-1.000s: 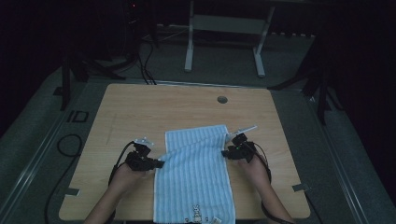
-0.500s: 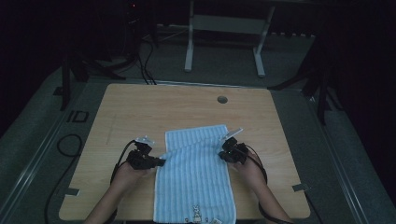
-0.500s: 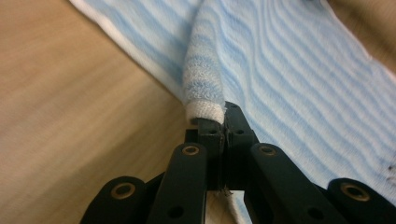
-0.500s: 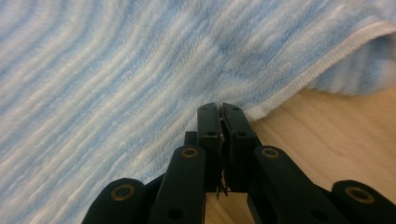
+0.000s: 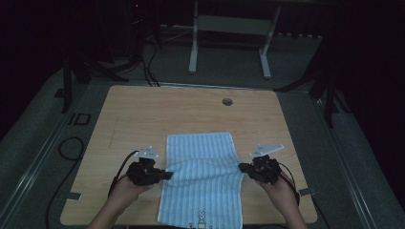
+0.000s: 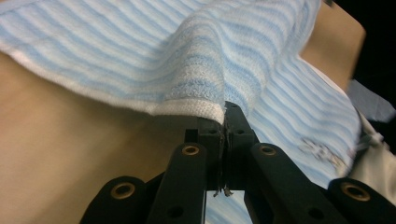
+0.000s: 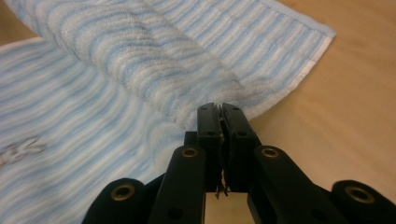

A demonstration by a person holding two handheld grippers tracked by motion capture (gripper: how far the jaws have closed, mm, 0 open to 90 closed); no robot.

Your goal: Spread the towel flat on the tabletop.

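The striped towel (image 5: 203, 179) is laid flat on the wooden surface (image 5: 143, 114), near the person's edge, and its long way runs from that near edge toward the far edge. A little of the near end is seen hanging past the edge.

At the towel's left long edge, about halfway along, the left gripper (image 5: 165, 175) is found. In the left gripper view its jaws are pressed together on the white hem of the towel (image 6: 196, 108), and the cloth is lifted into a small hump above the surface there.

At the towel's right long edge, straight across from it, the right gripper (image 5: 242, 168) is found. Its jaws have just been closing, and in the right gripper view they are pinched tight on a fold of the towel (image 7: 177, 88), which is raised there too.

So the towel is held by both side edges at its middle, with each jaw pair pointing inward at the cloth. The far end and the near end are left lying flat. A fold across the short way looks likely, so both sides should be raised evenly.
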